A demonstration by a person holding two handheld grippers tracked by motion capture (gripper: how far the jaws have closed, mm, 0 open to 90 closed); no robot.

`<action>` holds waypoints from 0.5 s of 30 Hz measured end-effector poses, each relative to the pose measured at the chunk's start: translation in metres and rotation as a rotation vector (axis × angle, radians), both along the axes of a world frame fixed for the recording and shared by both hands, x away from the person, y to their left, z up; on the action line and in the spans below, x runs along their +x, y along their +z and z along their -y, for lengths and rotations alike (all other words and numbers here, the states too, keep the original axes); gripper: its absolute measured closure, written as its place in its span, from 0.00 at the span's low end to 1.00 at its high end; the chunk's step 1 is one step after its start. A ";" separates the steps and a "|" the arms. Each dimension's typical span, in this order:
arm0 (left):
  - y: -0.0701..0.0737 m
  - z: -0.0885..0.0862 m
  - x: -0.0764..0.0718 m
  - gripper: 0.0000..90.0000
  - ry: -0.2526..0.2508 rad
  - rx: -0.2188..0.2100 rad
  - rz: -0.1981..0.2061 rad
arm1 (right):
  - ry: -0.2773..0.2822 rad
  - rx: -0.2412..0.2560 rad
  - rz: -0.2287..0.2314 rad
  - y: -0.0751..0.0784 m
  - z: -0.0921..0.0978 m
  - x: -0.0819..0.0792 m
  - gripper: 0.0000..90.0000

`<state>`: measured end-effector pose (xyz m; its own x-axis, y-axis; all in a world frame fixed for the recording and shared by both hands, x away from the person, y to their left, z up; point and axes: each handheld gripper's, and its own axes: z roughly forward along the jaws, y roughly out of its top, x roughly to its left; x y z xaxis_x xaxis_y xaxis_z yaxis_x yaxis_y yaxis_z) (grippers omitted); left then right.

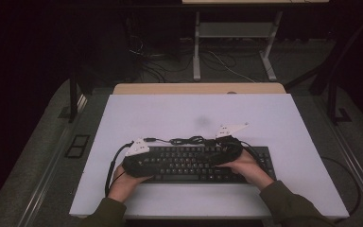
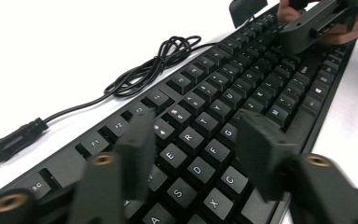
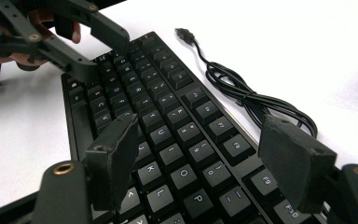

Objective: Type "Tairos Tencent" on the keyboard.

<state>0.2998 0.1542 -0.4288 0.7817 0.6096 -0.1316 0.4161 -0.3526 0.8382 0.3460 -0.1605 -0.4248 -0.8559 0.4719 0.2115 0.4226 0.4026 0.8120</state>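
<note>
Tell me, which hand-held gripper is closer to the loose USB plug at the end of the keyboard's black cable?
Left. The left hand-held gripper hovers over the black keyboard's left end, just beside the USB plug; the right hand-held gripper hovers farther along, right of centre.

Black keyboard (image 1: 196,163), flat on white table (image 1: 274,113)

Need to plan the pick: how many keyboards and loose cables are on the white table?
1 keyboard, near the table's front edge under both claws. 1 cable, bundled along the keyboard's far edge, its plug lying free on the table.
</note>
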 end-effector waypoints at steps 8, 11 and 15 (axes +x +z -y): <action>-0.001 0.004 0.006 0.97 -0.025 -0.001 -0.042 | 0.005 -0.005 0.000 -0.001 -0.002 0.000 0.31; -0.001 0.007 0.008 0.99 -0.036 -0.002 -0.056 | 0.001 -0.006 -0.001 -0.001 -0.001 0.000 0.31; -0.002 0.009 0.009 0.99 -0.040 -0.003 -0.063 | 0.002 -0.008 -0.002 -0.001 -0.001 0.000 0.31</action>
<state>0.3090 0.1448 -0.4306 0.7955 0.5776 -0.1832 0.4539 -0.3677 0.8116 0.3461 -0.1592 -0.4257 -0.8568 0.4714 0.2092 0.4228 0.4098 0.8083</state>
